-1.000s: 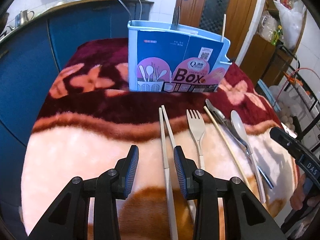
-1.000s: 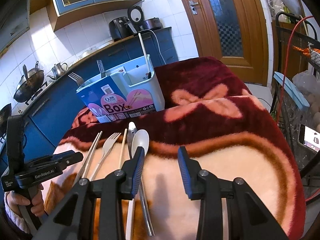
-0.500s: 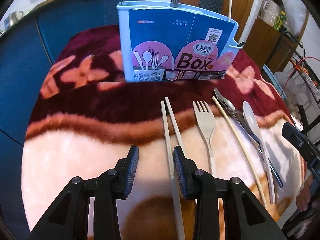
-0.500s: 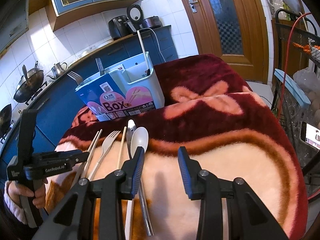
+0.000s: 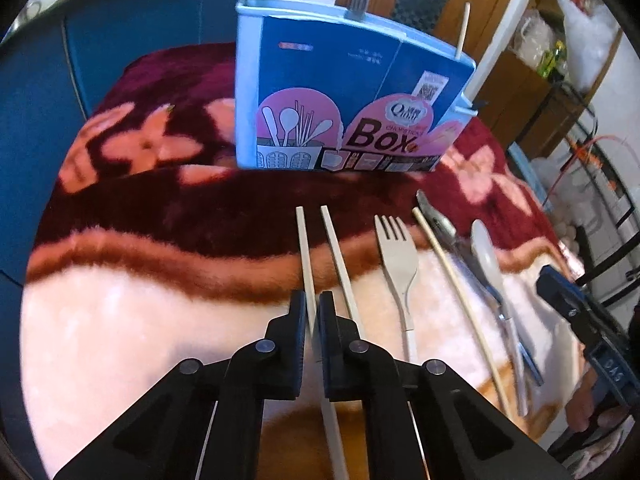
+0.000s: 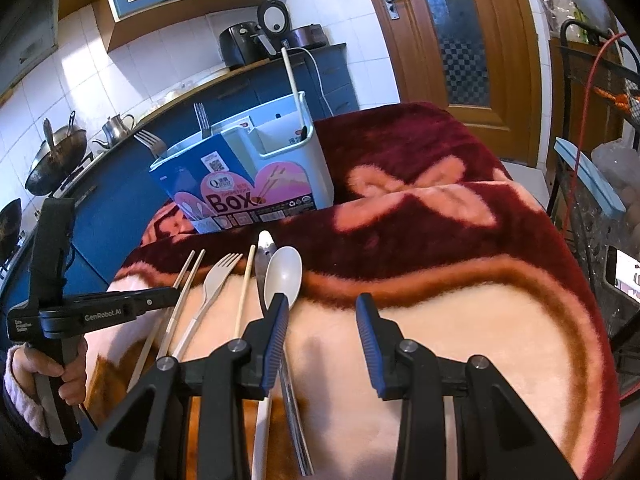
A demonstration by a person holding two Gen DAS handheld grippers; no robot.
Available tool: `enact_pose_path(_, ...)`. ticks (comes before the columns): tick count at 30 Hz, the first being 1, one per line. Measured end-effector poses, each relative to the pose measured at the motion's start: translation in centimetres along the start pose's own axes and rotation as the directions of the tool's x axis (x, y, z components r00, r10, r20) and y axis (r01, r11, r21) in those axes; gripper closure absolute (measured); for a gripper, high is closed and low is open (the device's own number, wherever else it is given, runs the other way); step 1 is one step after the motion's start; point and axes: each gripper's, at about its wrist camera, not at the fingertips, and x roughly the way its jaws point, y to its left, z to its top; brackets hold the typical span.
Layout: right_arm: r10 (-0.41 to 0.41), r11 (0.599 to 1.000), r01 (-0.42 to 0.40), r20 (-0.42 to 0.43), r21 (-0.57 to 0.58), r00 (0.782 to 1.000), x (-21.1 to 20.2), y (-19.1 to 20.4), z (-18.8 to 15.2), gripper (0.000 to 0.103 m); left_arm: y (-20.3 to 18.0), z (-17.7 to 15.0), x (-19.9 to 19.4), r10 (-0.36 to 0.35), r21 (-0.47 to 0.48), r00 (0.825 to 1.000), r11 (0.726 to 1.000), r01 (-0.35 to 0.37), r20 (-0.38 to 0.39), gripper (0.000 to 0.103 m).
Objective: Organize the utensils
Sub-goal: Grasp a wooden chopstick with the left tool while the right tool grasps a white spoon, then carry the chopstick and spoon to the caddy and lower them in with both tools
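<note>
A pair of pale chopsticks lies on the blanket in front of the blue utensil box (image 5: 340, 92). My left gripper (image 5: 312, 310) is shut on the left chopstick (image 5: 304, 248); the other chopstick (image 5: 336, 248) runs just outside its right finger. To the right lie a beige fork (image 5: 396, 256), a thin wooden stick (image 5: 448, 268), a metal utensil (image 5: 438, 220) and a white spoon (image 5: 486, 256). My right gripper (image 6: 322, 312) stands open above the blanket, its left finger over the spoon (image 6: 284, 276), with nothing between its fingers.
A metal fork (image 6: 202, 120) and a pale stick (image 6: 290, 76) stand in the box (image 6: 256, 184). The plush maroon and pink blanket (image 6: 440, 320) covers the table. Blue kitchen cabinets (image 6: 120, 208) lie behind, a wire rack (image 6: 592, 208) at the right edge.
My left gripper slid forward along the chopsticks and its jaws closed from apart onto the left chopstick. The right gripper has stayed where it was, still open.
</note>
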Motion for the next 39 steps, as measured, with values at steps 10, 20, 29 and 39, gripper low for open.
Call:
enact_pose_path(10,0.025,0.999,-0.028,-0.093,-0.03,0.995,2.9,1.0,1.1,0.064,2.4,-1.4,-3.0,-0.08,-0.126,0.983,0.987,0.101,0.164,0.099)
enact_pose_path(20,0.07,0.997,-0.072,-0.191,-0.003,0.979,5.4,0.6,2.5,0.064,3.9,-1.9,-4.7,-0.117,-0.165,0.959,0.973,0.163,0.257,0.099)
enact_pose_path(29,0.102,0.994,-0.105,-0.203,-0.003,0.974,5.5,0.5,2.9,0.097,3.9,-2.0,-5.2,-0.137,-0.159,0.949,0.969,0.188,0.285,0.099)
enact_pose_path(39,0.178,0.984,-0.178,-0.025,0.015,0.984,2.1,1.0,3.7,0.099,3.2,-1.3,-7.1,-0.115,-0.136,0.919,0.975,0.177,0.378,0.099)
